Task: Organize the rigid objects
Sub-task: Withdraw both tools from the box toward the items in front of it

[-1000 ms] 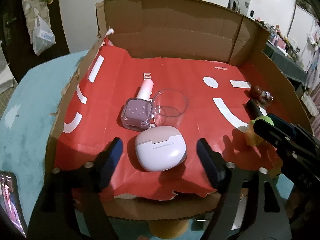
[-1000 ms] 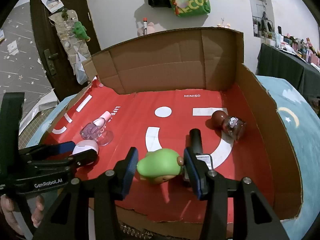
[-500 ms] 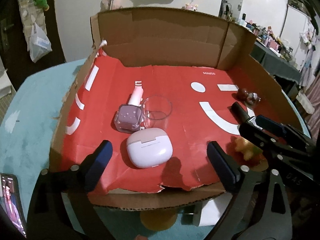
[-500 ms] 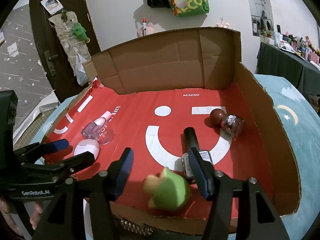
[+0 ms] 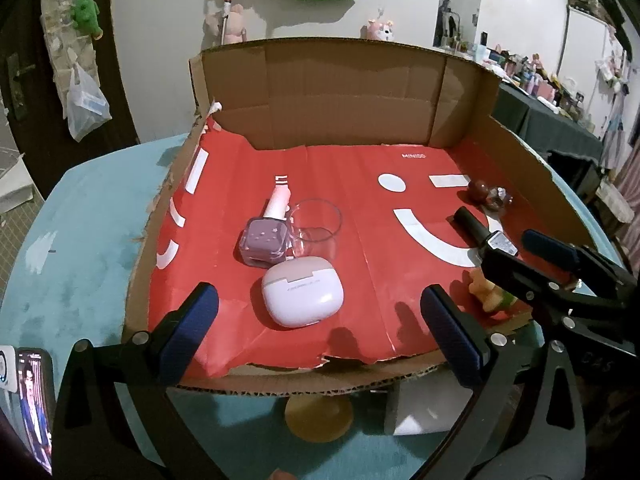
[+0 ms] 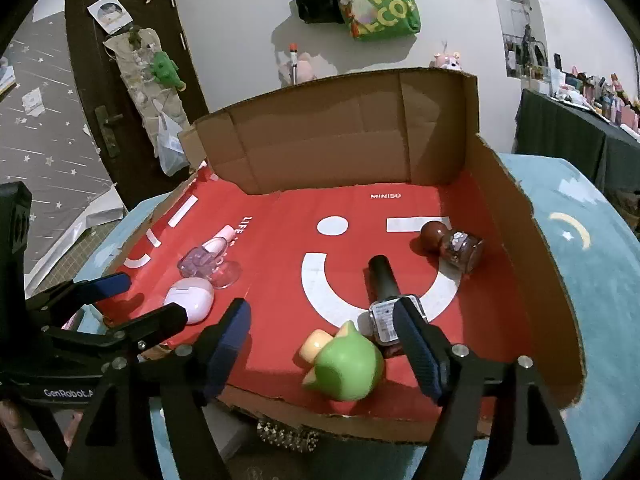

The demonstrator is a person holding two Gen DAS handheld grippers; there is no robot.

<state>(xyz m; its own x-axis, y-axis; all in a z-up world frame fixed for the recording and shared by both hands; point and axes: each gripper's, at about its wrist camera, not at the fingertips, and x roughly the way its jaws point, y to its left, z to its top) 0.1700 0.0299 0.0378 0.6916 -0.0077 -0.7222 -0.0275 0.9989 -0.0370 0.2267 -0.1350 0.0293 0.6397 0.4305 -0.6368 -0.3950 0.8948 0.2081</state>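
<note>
Left-wrist view, read from left to right: a phone (image 5: 34,404) lies at the table's edge; the left gripper (image 5: 316,330) hangs over the near rim of the box (image 5: 340,96), its jaws spread as wide as they go after opening further just now, nothing pinched. Ahead of them the earbud case (image 5: 302,296) rests on the red liner (image 5: 360,184), clear of both pads. Just behind it stand a lilac bottle (image 5: 266,240) with a pink cap and a clear cup (image 5: 316,228), crowded together and close to the case — whether they touch it cannot be told.

Right-wrist view, continuing rightward: the right gripper (image 6: 324,344) has also just been opening; its jaws stand apart around the green toy (image 6: 346,364), which lies tipped on the liner near the front edge and touches neither pad. A black bottle (image 6: 384,284) lies just beside the right finger, and a brown bottle (image 6: 454,246) lies farther back near the right wall.

Hazards, as a judgement: the toy sits close to the low front lip and looks rounded, so a nudge from a retreating finger could roll it out. The right finger could likewise drag the black bottle. On the left, a careless sweep past the case could topple the cup or bottle.
</note>
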